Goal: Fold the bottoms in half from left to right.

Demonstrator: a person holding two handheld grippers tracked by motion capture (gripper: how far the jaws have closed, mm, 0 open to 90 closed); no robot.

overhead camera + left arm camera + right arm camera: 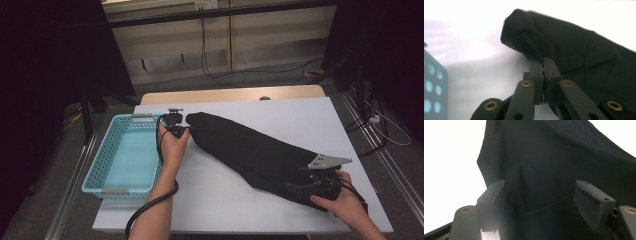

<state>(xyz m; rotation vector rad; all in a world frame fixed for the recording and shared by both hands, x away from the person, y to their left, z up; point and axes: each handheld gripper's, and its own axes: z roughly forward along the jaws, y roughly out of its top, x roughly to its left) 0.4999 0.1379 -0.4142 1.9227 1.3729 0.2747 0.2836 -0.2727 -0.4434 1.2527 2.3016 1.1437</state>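
A blue basket (125, 155) is sitting at the left of the tabletop (225, 195). Beside it, my left gripper (541, 62) is pinching the far end of the black cloth (250, 150), which is lying diagonally across the tabletop. My right gripper (540, 202) is standing spread over its near end.

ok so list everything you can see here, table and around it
black cloth: 1, black, folded long, lying diagonally across the table
basket: 1, light blue, perforated, at the table's left edge
table: 1, white top with a wooden far edge
cables: several, dark, on the floor behind the table
left hand-held gripper: 1, black, shut on a fold at the cloth's far end
right hand-held gripper: 1, black, jaws open over the cloth's near end
forearms: 2, entering from the bottom edge
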